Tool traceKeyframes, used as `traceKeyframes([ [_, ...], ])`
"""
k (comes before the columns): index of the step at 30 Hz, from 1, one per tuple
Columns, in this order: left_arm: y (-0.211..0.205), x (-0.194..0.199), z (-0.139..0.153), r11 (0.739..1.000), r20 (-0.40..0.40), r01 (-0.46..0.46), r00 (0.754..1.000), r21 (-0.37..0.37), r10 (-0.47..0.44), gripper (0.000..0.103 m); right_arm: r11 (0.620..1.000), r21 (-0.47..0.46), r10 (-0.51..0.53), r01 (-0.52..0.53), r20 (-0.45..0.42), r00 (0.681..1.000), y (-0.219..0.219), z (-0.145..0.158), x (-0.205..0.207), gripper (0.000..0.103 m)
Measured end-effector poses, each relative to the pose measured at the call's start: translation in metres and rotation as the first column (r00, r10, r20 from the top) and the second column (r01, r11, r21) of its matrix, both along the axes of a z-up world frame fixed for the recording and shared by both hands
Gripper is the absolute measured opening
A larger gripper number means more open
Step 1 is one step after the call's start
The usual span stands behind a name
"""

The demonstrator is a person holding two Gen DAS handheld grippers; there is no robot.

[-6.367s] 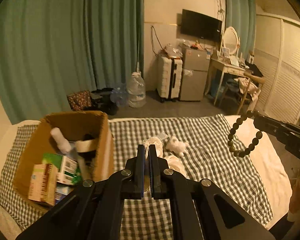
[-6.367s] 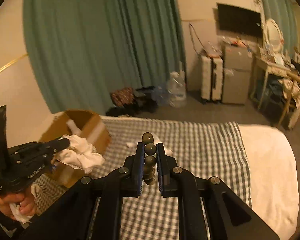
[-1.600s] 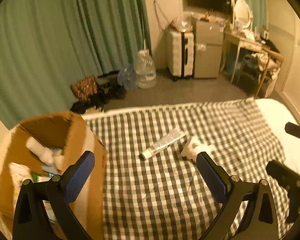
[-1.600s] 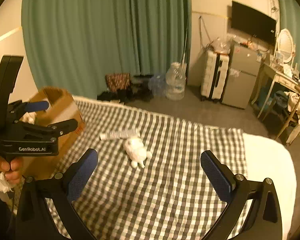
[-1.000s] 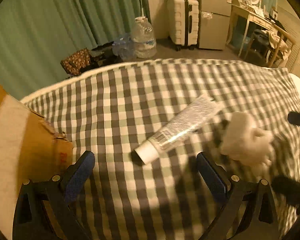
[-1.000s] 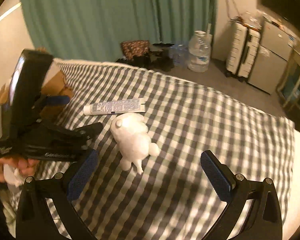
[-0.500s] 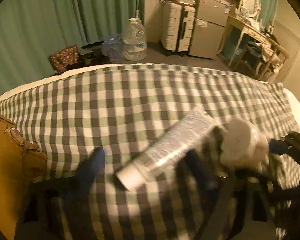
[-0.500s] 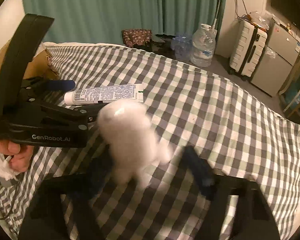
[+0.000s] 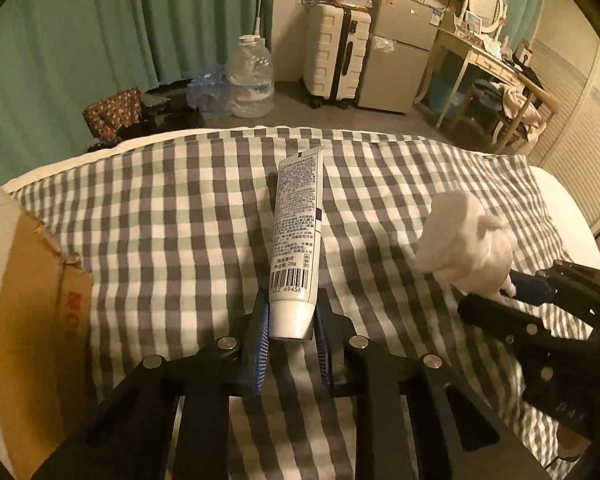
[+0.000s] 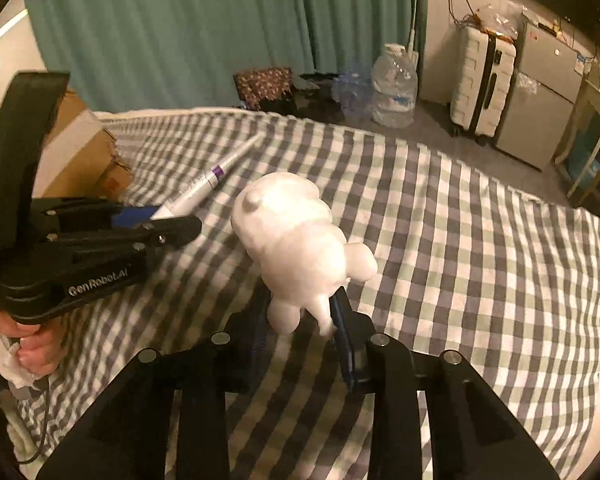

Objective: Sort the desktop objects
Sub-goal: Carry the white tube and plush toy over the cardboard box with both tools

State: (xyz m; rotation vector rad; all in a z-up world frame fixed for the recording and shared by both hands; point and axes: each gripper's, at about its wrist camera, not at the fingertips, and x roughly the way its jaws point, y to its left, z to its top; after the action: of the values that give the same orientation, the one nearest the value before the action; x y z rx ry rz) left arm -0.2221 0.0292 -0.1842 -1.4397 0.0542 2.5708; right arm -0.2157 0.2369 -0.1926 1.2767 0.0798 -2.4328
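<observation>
A white tube point(image 9: 298, 216) with a barcode sticks out away from me, its cap end between the blue pads of my left gripper point(image 9: 290, 320), whose jaws are closing and press on it. A white plush toy point(image 10: 296, 240) stands between the pads of my right gripper point(image 10: 300, 316), held by its legs just above the checked cloth point(image 10: 460, 240); these jaws are closing too. In the right wrist view the left gripper point(image 10: 168, 220) holds the tube point(image 10: 208, 184) at the left. The left wrist view has the toy point(image 9: 464, 236) and right gripper point(image 9: 512, 292) at the right.
An open cardboard box point(image 9: 32, 300) stands at the left edge of the bed. A hand point(image 10: 36, 348) grips the left tool's handle. Beyond the bed are a water jug point(image 9: 250, 80), a white suitcase point(image 9: 336, 52), a small fridge point(image 9: 396, 68) and green curtains.
Both pairs of jaws went from wide open to closed, the left on the tube and the right on the plush toy. The tube swung to point straight away and came up off the cloth.
</observation>
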Motion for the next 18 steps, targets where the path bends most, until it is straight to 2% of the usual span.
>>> traceKeyframes([
  [5,0.000,0.014,0.019,1.000,-0.018,-0.007,1.000,-0.003,0.007,0.020,0.999,-0.037,-0.027,0.026,-0.031,0.999,0.004,0.014,0.011,0.030],
  [13,0.002,0.049,0.063,1.000,-0.080,-0.012,0.997,0.021,0.014,0.020,0.993,-0.071,-0.102,0.094,-0.119,0.988,0.007,0.048,0.058,0.030],
  [18,-0.001,0.078,0.102,0.999,-0.136,-0.016,0.991,0.029,0.020,0.020,0.984,-0.112,-0.154,0.137,-0.168,0.974,0.011,0.073,0.088,0.030],
])
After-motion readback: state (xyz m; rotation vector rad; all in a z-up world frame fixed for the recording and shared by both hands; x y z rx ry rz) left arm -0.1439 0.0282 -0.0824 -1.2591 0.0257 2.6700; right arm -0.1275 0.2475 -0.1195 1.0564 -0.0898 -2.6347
